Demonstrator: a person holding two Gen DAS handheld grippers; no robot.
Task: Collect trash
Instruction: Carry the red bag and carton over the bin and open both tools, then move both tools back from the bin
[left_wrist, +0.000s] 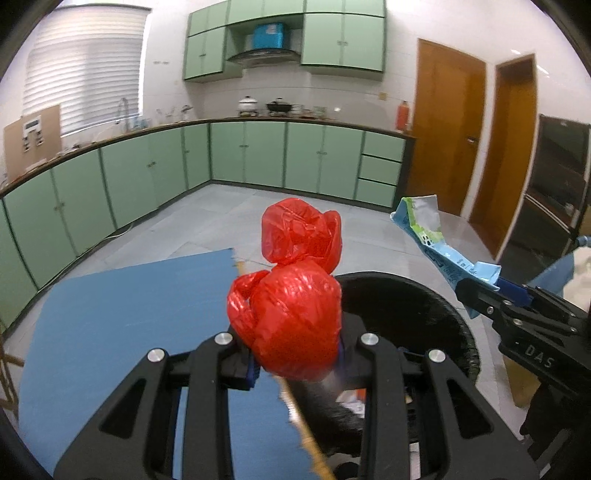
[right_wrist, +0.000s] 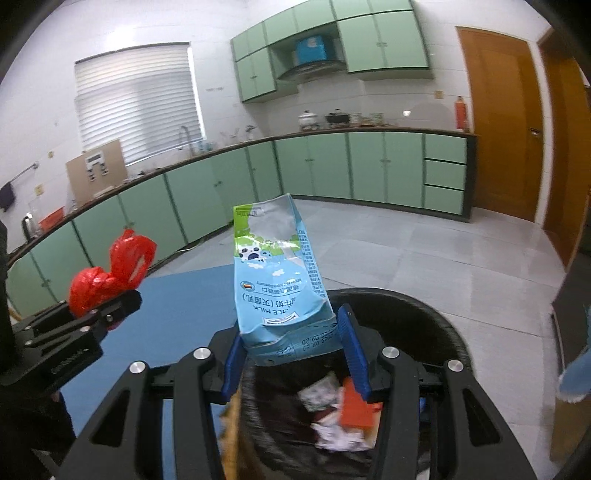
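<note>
Left tool (left_wrist: 295, 363) is clamped on a crumpled red plastic bag (left_wrist: 295, 295). Right tool (right_wrist: 293, 354) grips a flattened blue milk carton (right_wrist: 280, 280). Both items are held above the black trash bin (right_wrist: 424, 317), beside the blue counter (left_wrist: 129, 314).

Both wrist views face the kitchen cabinets (left_wrist: 258, 155) over one bin (right_wrist: 406, 317)

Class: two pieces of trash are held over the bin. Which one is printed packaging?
The milk carton in the right gripper: pale blue, flattened, with printed text. The left gripper holds a plain red plastic bag.
</note>
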